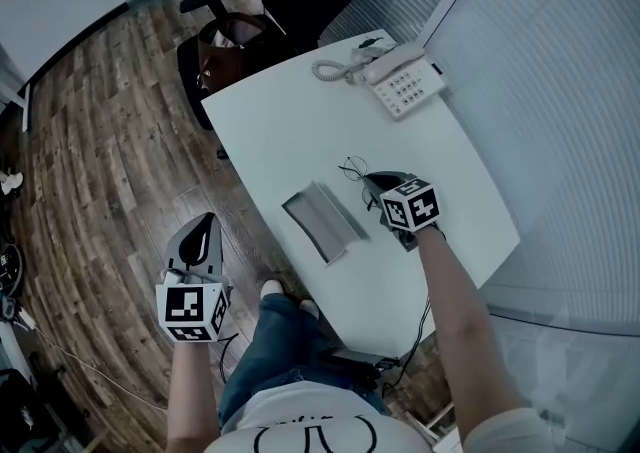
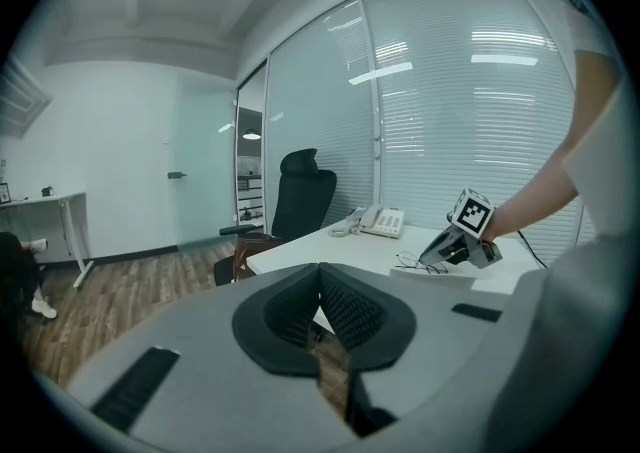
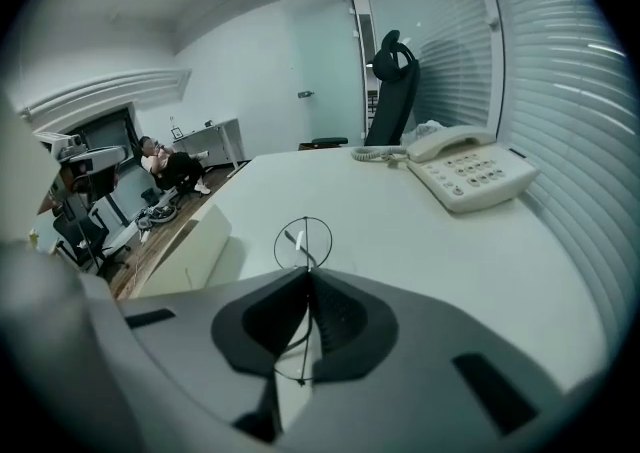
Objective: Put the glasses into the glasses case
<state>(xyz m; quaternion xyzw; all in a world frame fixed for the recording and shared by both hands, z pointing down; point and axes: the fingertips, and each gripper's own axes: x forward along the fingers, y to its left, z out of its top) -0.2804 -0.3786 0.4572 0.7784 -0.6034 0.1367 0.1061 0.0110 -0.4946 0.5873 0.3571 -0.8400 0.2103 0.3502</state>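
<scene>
The glasses (image 3: 303, 241) are gripped by the right tool (image 3: 308, 271) — its jaws closed on the thin wire frame — low over the white table (image 1: 300, 131), just beside the glasses case (image 1: 322, 221); the left tool (image 2: 320, 276) is held off the table's near edge, jaws together, nothing between them.

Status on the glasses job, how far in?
Early. Done: the glasses case lies open and empty on the table. In hand: the right tool is shut on the wire frame of the glasses, beside the case. To do: carry them into the case. The left tool is shut, empty, off the table.
</scene>
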